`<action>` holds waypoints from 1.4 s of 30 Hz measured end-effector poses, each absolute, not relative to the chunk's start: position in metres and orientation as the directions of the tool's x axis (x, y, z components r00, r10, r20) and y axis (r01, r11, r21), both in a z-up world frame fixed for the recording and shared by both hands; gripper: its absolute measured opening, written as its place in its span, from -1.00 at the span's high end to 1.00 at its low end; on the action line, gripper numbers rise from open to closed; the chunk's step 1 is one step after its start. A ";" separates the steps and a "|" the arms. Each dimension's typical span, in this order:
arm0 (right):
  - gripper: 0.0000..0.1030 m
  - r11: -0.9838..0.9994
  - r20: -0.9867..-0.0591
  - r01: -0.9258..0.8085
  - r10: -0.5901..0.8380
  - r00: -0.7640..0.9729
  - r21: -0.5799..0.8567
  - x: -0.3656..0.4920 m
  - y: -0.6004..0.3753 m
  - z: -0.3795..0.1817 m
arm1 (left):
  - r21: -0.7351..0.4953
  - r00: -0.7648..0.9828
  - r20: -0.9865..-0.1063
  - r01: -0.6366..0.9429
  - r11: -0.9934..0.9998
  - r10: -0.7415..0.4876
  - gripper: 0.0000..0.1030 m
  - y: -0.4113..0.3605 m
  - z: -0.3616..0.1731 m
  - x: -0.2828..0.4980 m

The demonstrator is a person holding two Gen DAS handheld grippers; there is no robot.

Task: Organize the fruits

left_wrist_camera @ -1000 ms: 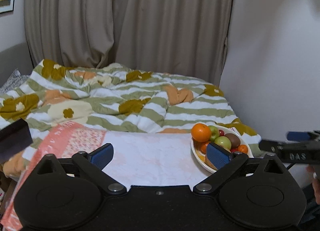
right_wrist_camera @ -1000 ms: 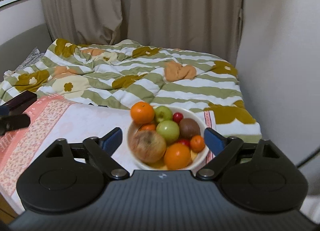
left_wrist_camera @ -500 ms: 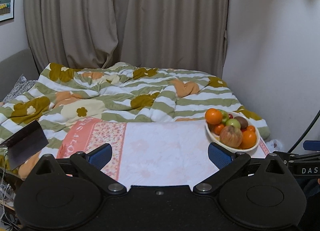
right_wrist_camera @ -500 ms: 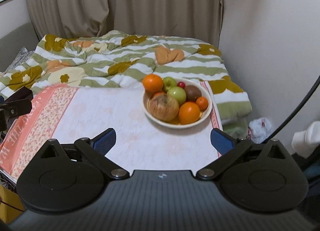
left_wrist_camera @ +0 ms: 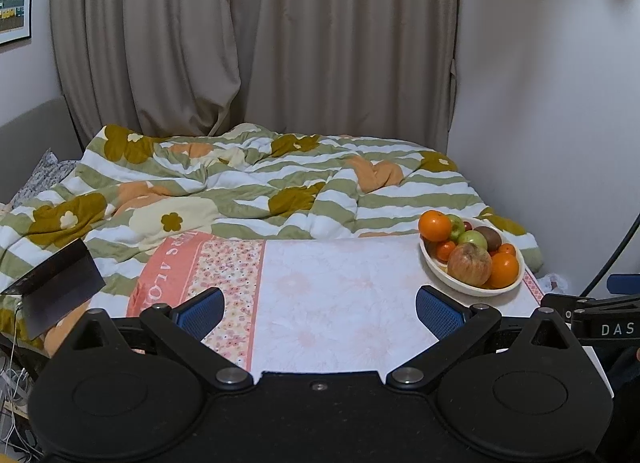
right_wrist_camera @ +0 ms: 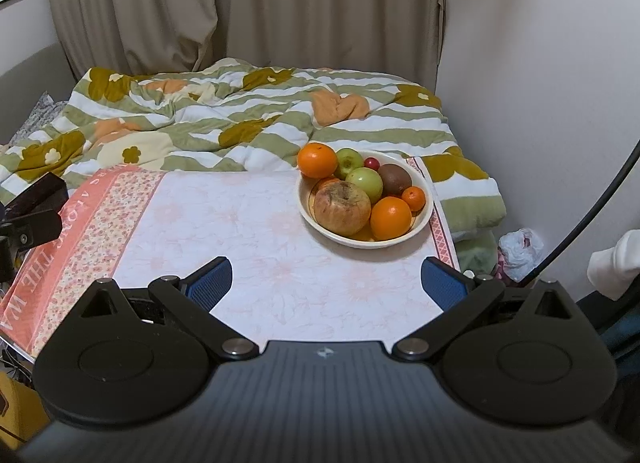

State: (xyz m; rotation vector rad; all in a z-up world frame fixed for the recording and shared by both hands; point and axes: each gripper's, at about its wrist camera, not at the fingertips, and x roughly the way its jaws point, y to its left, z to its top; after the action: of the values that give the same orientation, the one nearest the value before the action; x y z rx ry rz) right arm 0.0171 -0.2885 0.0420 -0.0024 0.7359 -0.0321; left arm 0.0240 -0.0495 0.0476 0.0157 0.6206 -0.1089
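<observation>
So right now I'm holding both tongs back from the table, and neither one is carrying anything. My left tongs (left_wrist_camera: 319, 309) are sitting wide apart low in the left view, nothing between the blue pads. Same story for my right tongs (right_wrist_camera: 326, 277) at the bottom of the right view: spread wide, gripping nothing.

All the fruit I can see is sitting piled in the white bowl (right_wrist_camera: 424, 219), which is showing right of centre in the right view and at mid right in the left one. I'm seeing a big apple (right_wrist_camera: 341, 207) at the front, an orange (right_wrist_camera: 390, 217) just beside it, another orange (right_wrist_camera: 317, 160) at the back, green apples (right_wrist_camera: 365, 181) and a kiwi (right_wrist_camera: 394, 179). The pink tablecloth (right_wrist_camera: 224, 223) around the bowl is looking bare of fruit.

Honestly this is fitting two readings: fruit waiting to be taken out and sorted, or fruit gathered into the bowl for good. I'm not calling a next move from this.
</observation>
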 end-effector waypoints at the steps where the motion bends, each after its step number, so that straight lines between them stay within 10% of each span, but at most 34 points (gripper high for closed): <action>1: -1.00 1.000 -0.671 0.028 -0.030 0.740 -0.014 0.017 -0.288 0.042 | -0.018 0.807 -0.582 0.106 0.994 -0.096 -1.00 -0.049 0.047 0.024; 42: -1.00 0.999 -0.682 0.038 -0.042 0.730 -0.022 0.017 -0.289 0.038 | 0.006 0.810 -0.583 0.089 0.996 -0.069 -1.00 -0.042 0.046 0.021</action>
State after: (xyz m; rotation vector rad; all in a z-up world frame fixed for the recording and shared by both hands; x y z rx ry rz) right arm 0.0168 -0.2890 0.0377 -0.0064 0.7513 -0.0439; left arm 0.0207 -0.0423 0.0465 0.0337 0.6213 -0.0840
